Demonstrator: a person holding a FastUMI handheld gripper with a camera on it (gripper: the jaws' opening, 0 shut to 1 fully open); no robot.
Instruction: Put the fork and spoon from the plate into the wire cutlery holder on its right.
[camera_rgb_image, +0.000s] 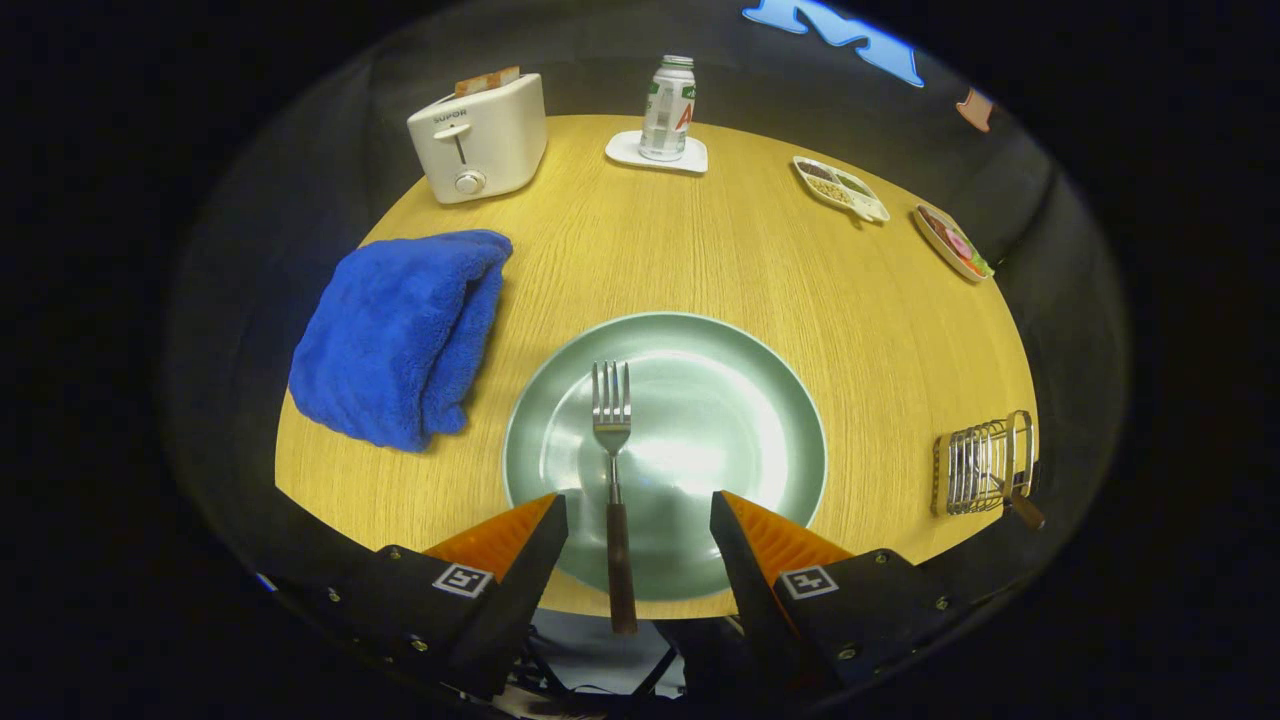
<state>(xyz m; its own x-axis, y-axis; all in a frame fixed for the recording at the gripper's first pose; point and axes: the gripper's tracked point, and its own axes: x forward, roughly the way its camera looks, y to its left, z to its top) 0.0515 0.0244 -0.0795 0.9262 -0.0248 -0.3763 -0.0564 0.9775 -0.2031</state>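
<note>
Gripper: fingers spread wide, touching nothing.
Fork: lay on green plate, wooden handle between the fingers.
Wire cutlery holder: right of plate, 1 handle protruding.

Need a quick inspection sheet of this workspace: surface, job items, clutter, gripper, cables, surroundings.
Surface: round wooden table, dry, no spills seen.
Job's things: fork lies on the green plate, tines pointing away, handle overhanging the near rim. Wire cutlery holder stands right of the plate, a dark-handled utensil already in it, likely the spoon.
Clutter: blue towel left of the plate; toaster with bread, bottle on a coaster, two snack trays at the far side.
Grippers: hand-held gripper open, fingers either side of the fork handle, not touching it.
Cables: dark leads under the table edge near the gripper.
Surroundings: black cloth booth wall.
</note>
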